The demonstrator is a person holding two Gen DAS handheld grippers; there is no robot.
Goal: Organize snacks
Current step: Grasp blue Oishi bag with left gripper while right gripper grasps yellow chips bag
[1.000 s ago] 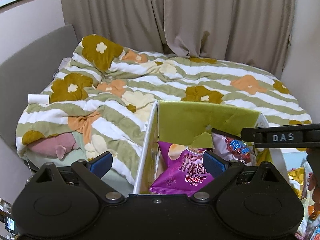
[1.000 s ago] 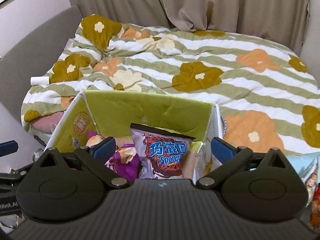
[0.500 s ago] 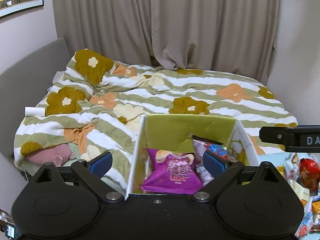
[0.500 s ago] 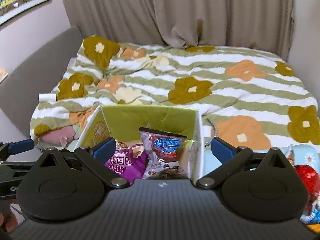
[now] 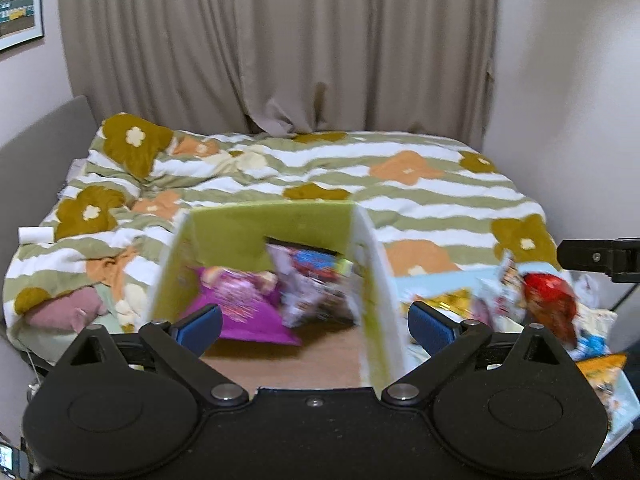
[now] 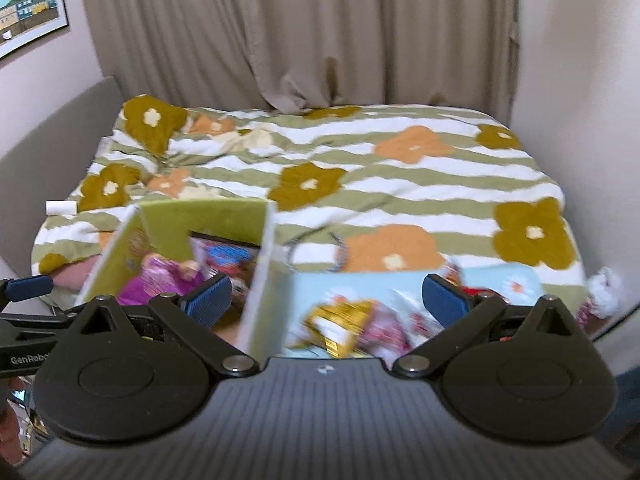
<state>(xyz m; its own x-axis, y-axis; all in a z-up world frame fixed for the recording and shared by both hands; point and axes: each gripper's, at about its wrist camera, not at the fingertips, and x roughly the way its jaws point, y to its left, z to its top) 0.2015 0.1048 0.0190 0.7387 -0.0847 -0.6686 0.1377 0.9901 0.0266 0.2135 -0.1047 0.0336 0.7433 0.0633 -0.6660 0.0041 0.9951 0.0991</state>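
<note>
Both tools, left (image 5: 314,324) and right (image 6: 328,298), gape empty; blurred, seemingly purple snack bag (image 5: 244,308) lies just ahead.

We see a duvet (image 5: 420,192) striped green and white with mustard and orange flowers, a box (image 5: 272,228) lime-green inside (white on its edges), a purple snack bag (image 5: 244,312), beige curtains (image 5: 280,48), and blue pads (image 6: 210,298) on black tongs.
</note>
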